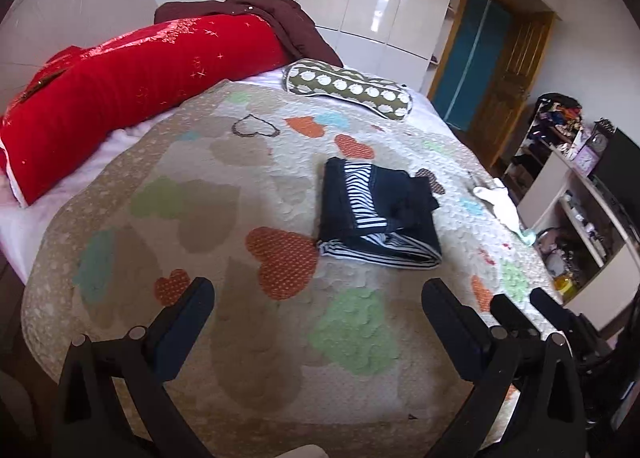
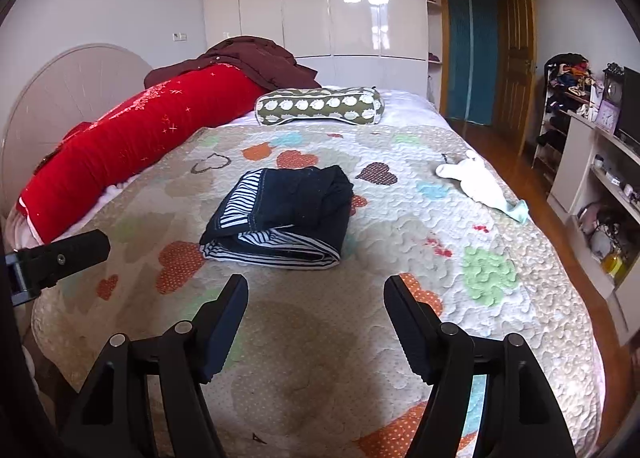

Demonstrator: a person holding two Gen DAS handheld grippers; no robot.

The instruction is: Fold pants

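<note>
1 folded pants (image 2: 280, 213) | 2 pillows | 2 grippers, fingers apart, empty

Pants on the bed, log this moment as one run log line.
pants: folded, on quilt | left gripper: open, empty | right gripper: open, empty

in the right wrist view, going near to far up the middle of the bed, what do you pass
right tool, open and empty → folded pants on the heart-patterned quilt → green patterned pillow → glossy white wardrobe
</note>
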